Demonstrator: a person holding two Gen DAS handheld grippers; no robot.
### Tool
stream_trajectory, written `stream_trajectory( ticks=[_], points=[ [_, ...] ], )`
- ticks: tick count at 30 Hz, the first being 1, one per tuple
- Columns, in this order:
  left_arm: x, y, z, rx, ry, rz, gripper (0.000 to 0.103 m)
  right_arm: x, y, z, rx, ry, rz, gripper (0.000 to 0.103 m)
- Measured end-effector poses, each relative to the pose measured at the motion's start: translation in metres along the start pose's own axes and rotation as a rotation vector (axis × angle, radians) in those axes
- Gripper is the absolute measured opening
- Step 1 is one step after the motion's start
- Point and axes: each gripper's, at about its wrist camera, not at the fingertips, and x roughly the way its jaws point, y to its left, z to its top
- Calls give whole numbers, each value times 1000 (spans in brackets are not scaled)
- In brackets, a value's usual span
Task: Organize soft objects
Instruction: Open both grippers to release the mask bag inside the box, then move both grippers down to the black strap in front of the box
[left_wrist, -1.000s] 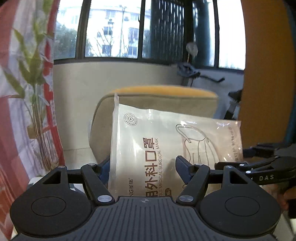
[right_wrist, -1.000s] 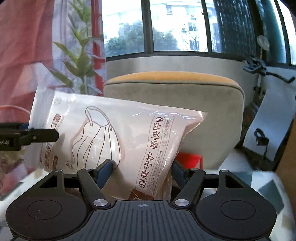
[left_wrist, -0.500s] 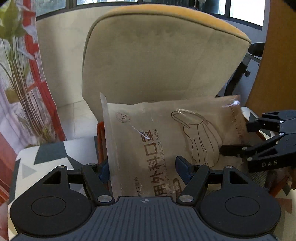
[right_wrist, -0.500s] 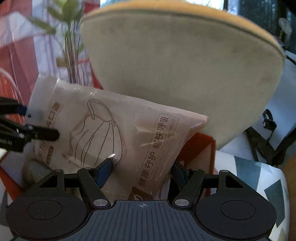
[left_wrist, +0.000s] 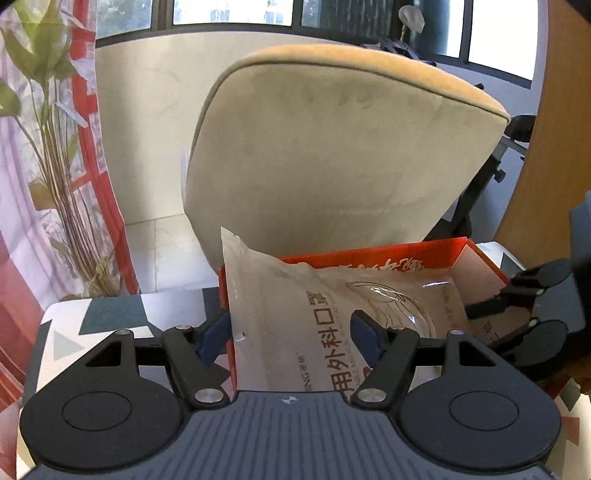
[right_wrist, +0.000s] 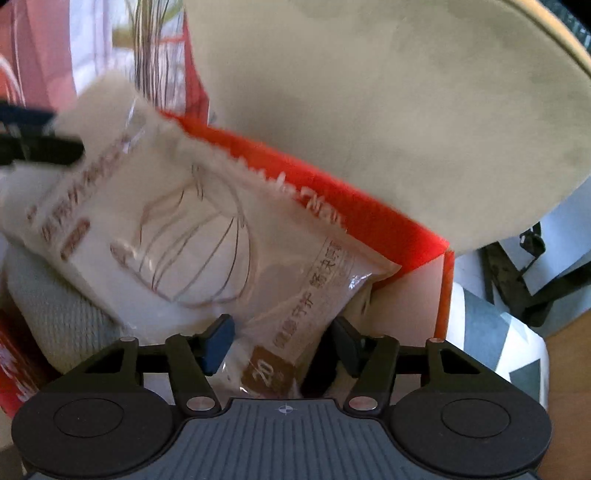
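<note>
A clear pack of surgical masks hangs between both grippers, its lower part inside the open red cardboard box. My left gripper is shut on the pack's left end. In the right wrist view my right gripper has the other end of the pack between its pads, and its jaws are closing further on it. This view is blurred. The right gripper's fingers show at the right edge of the left wrist view. The box's far wall runs behind the pack.
A grey knitted soft item lies in the box under the pack. A beige chair back with an orange top stands right behind the box. The box sits on a table with a grey triangle pattern. A plant stands at the left.
Both grippers have tilted down and sunk with the pack, from in front of the chair back into the red box. The right gripper's fingers have drawn closer together.
</note>
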Motion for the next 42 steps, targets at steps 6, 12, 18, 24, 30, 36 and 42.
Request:
stream_trajectory(
  ticks=[6,12,18,24,30,36,42],
  points=[
    [-23,-7,-9,10,-57,-7,74,-16,16,-5,-12,-56,-70,53],
    [-60,-13,-31,19,-130,-38,74,-62,10,-33,170,-297,-29,56],
    [-98,-10,-67,13,-164,-62,74,-106,4,-86,283,-509,45,57],
    [-114,2,-116,-37,-133,-52,73,-136,11,-144,361,-639,69,57],
    [-106,9,-159,-79,-44,-64,73,-147,30,-194,367,-685,59,57],
    [-78,15,-186,-131,36,-78,73,-133,51,-215,342,-605,102,57],
    [-60,23,-191,-186,38,-93,72,-101,67,-216,330,-500,144,57]
  ],
)
